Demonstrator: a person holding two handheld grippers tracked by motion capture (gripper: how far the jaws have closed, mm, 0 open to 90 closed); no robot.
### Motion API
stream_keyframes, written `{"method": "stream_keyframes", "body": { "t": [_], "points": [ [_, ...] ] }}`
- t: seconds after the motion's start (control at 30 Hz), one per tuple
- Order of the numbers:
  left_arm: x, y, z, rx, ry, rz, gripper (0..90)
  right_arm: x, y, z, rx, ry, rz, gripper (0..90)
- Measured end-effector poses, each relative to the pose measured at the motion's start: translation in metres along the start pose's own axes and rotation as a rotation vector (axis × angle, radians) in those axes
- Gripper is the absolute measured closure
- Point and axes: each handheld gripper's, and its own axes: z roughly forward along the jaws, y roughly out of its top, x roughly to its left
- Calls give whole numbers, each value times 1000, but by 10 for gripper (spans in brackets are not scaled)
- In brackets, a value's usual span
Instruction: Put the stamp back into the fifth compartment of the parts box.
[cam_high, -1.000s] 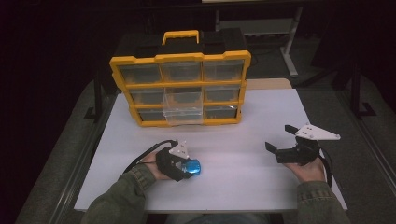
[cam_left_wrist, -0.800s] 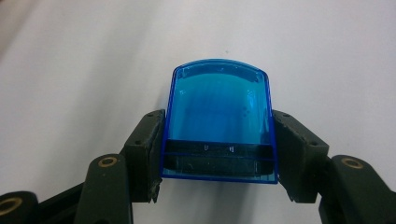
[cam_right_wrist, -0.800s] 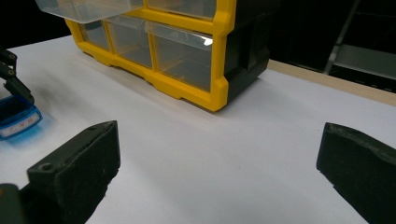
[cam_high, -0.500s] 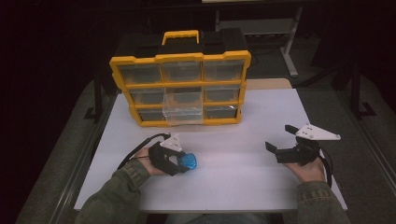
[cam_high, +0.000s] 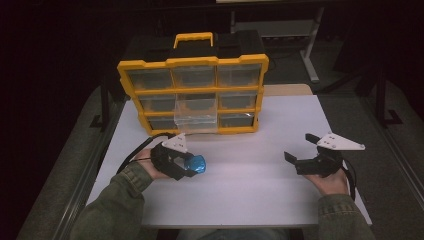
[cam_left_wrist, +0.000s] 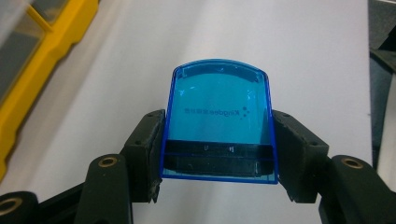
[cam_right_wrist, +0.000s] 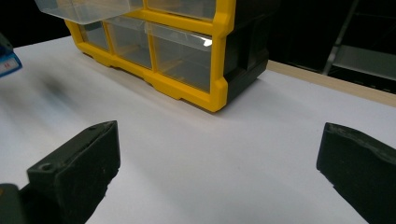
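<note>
Left gripper (cam_high: 192, 167) clamps translucent blue plastic case (cam_left_wrist: 218, 121); yellow drawer organizer (cam_high: 195, 95), one clear drawer (cam_high: 196, 117) pulled out, just ahead; right gripper (cam_high: 300, 150) wide, empty.

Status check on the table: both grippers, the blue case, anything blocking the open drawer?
Left gripper shut on blue case, off the table. Right gripper open, empty. Open drawer of yellow organizer unobstructed.

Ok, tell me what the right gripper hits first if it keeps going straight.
Likely the yellow organizer: the right gripper, jaws open, points over bare table at its lower right corner. Depth is hard to judge.
</note>
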Motion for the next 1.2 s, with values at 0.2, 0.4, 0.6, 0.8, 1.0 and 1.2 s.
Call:
{"method": "stream_keyframes", "body": {
  "t": [0.2, 0.4, 0.6, 0.8, 1.0, 1.2],
  "points": [
    [2, 6, -9, -2, -9, 5, 403, 0, 0, 0, -1, 2, 1, 0],
    [6, 10, -19, -7, -12, -5, 404, 0, 0, 1, 3, 5, -1, 0],
    [3, 15, -26, -14, -11, 17, 404, 0, 0, 0, -3, 7, 5, 0],
    [3, 22, -31, 4, 6, 29, 404, 0, 0, 0, -3, 5, 5, 0],
    [2, 28, -38, 16, 5, 39, 404, -1, 0, 1, 4, 4, 5, 0],
    [3, 37, -48, -1, 6, 45, 404, -1, 0, 1, 2, 5, 2, 0]
  ]
}}
